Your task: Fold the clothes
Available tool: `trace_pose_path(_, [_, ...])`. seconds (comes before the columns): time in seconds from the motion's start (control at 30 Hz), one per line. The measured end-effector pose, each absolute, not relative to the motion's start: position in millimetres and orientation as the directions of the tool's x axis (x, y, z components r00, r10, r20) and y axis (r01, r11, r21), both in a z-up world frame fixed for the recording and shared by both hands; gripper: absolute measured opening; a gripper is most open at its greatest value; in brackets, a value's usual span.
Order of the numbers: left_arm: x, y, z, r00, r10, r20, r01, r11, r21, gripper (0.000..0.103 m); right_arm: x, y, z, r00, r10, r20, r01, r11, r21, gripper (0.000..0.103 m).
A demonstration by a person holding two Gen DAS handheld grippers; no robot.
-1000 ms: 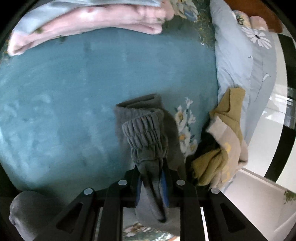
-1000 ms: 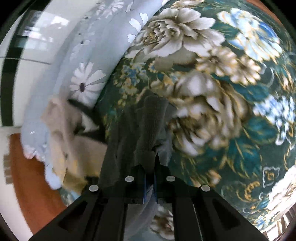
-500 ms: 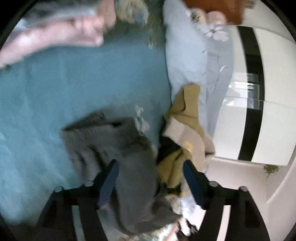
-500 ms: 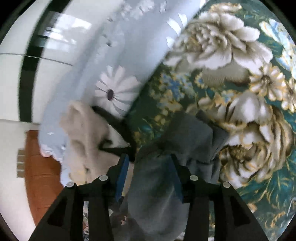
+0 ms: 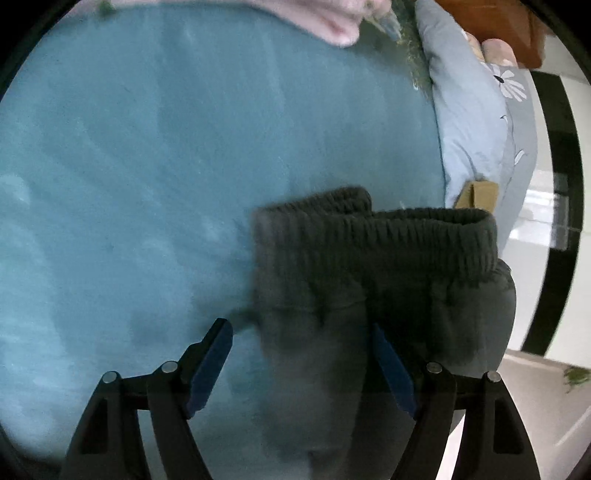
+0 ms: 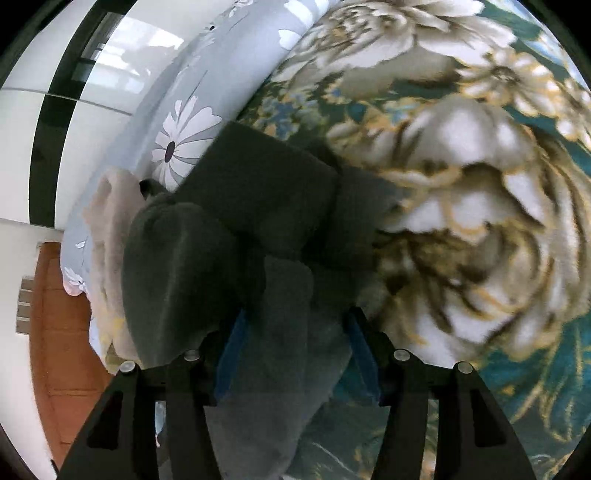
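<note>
Dark grey sweatpants [image 5: 388,258] lie folded on the teal blanket [image 5: 147,166], ribbed waistband facing away. My left gripper [image 5: 298,326] hangs low over their near-left part. It is open, with grey cloth lying between the blue pads [image 5: 210,354] and neither pad pressing on it. In the right wrist view the same sweatpants [image 6: 258,192] are bunched on the floral bedspread [image 6: 461,184]. My right gripper [image 6: 296,313] is open about halfway, with loose grey fabric lying between its fingers.
A folded pink garment [image 5: 332,22] lies at the blanket's far edge. A pale blue daisy-print quilt [image 5: 469,129] runs along the bed's side, with a mustard and beige garment [image 6: 107,206] beside the sweatpants. Beyond are brown wooden furniture [image 6: 62,350] and white floor.
Both grippers were shut on the grey sweatpants a second ago and now stand open. Both have sunk toward the bed, and the sweatpants have dropped onto it.
</note>
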State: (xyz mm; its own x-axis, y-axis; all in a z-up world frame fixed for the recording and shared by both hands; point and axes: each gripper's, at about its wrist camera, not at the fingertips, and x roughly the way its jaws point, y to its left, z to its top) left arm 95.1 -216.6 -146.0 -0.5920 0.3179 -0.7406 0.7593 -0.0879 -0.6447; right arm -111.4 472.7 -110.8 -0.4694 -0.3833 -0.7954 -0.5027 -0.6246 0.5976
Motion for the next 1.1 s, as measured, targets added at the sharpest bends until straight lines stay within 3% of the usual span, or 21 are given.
trace_pose_path(0.07, [87.4, -213.0, -147.0, -0.596, 0.313, -0.740, 0.759, -0.082, -0.646, 0.078, -115.3, 471.2, -111.7, -0.466, -0.385, -0.797, -0.520, -0.610, 0.598, 0.035])
trace_pose_path(0.1, [83.8, -211.3, -145.6, -0.594, 0.303, -0.745, 0.762, -0.087, -0.642, 0.076, -115.4, 471.2, -111.8, -0.466, -0.392, -0.793, -0.528, -0.596, 0.605, 0.023])
trace_pose_path(0.13, [80.3, -209.8, -144.2, -0.591, 0.294, -0.751, 0.765, -0.093, -0.638, 0.058, -116.0, 470.6, -108.5, -0.466, -0.393, -0.793, -0.530, -0.593, 0.606, 0.011])
trace_pose_path(0.23, [75.0, -210.4, -135.0, -0.547, 0.269, -0.793, 0.797, -0.121, -0.591, 0.029, -115.5, 466.6, -90.2, -0.474, -0.390, -0.790, -0.511, -0.609, 0.607, 0.009])
trace_pose_path(0.3, [74.2, -210.0, -117.7, -0.562, 0.253, -0.788, 0.785, -0.139, -0.604, 0.023, -108.7, 468.9, -68.8, -0.513, -0.400, -0.760, -0.476, -0.603, 0.639, 0.008])
trace_pose_path(0.43, [94.9, -209.8, -69.4, -0.719, 0.266, -0.642, 0.644, -0.092, -0.760, 0.013, -71.5, 480.2, -3.3, -0.646, -0.439, -0.625, -0.319, -0.588, 0.743, 0.007])
trace_pose_path(0.57, [139.0, -207.4, -36.3, -0.773, 0.260, -0.579, 0.571, -0.115, -0.813, 0.013, -16.1, 501.6, 27.2, -0.704, -0.430, -0.565, -0.240, -0.604, 0.760, 0.007])
trace_pose_path(0.73, [159.4, -207.7, -101.4, -0.666, 0.307, -0.680, 0.706, -0.036, -0.708, 0.013, 17.8, 513.3, -55.0, -0.518, -0.369, -0.772, -0.458, -0.642, 0.614, 0.007])
trace_pose_path(0.83, [172.3, -205.7, -124.2, -0.665, 0.322, -0.674, 0.729, 0.082, -0.680, 0.014, 37.0, 517.9, -93.2, -0.491, -0.366, -0.790, -0.544, -0.579, 0.607, 0.007])
trace_pose_path(1.1, [196.9, -202.1, -107.9, -0.641, 0.316, -0.699, 0.727, -0.042, -0.685, 0.018, 33.3, 514.2, -87.6, -0.480, -0.349, -0.805, -0.524, -0.622, 0.582, 0.007])
